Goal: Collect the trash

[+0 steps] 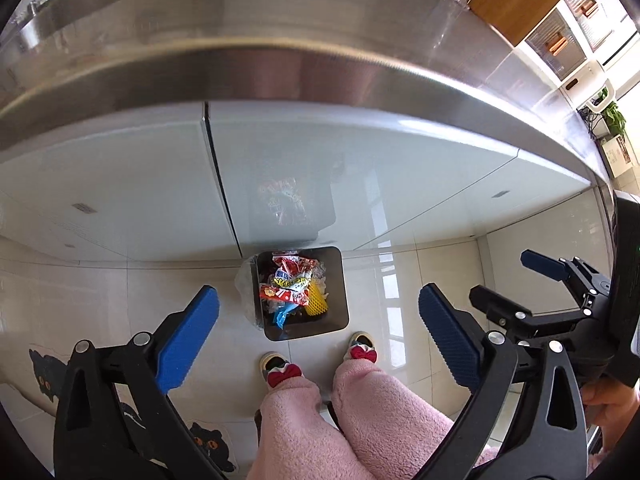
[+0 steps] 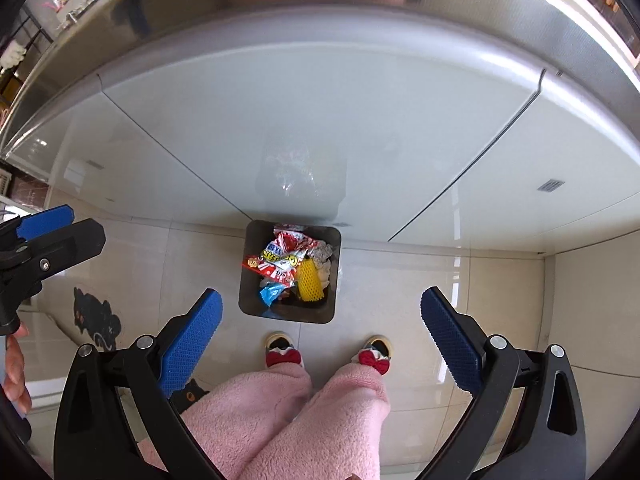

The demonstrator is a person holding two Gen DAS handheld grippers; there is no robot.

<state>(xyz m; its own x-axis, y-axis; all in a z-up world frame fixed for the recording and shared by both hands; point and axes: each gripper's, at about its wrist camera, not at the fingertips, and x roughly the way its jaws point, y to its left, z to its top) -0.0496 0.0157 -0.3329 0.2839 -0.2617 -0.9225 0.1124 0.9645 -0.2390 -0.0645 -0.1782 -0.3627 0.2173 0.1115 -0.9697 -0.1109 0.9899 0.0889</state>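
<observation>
Hovering wide-spread, empty left claw, trash bin far below

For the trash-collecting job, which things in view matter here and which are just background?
Belongs to the job:
- trash bin, on the floor against the cabinet
- wrappers and yellow foam net inside it
- left hand-held gripper and right hand-held gripper, both open and empty

Just lying about:
- cat-print floor mat
- steel countertop
- white cabinet doors
</observation>
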